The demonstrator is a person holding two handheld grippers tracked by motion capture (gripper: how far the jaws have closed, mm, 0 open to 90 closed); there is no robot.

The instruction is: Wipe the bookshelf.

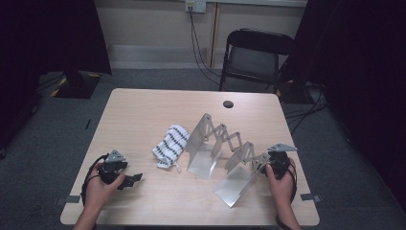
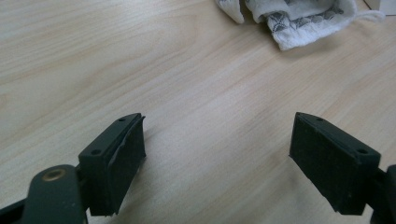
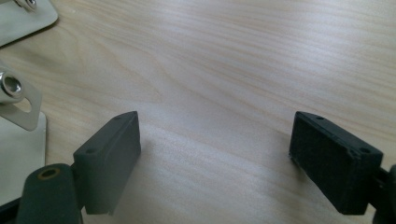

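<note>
Left gripper point(image 1: 128, 180) rests at the table's point(image 1: 143, 110) near-left corner, jaws spread, nothing between them. Striped cloth point(image 1: 171, 145) lies bunched mid-table, just left of the metal folding rack point(image 1: 230, 151). Right gripper point(image 1: 268, 167) sits beside the rack's near end, jaws spread too. Looks like pre-grasp; next, left reaches for the cloth.

Dim high view, soft and low in detail; black curtains at both sides swallowed in darkness. Even overhead light on the pale wooden table point(image 1: 143, 110), faint shadows beneath the folding metal rack point(image 1: 225, 148). Sharper gripper views, with blurred near jaws and soft sheen on wood grain.
</note>
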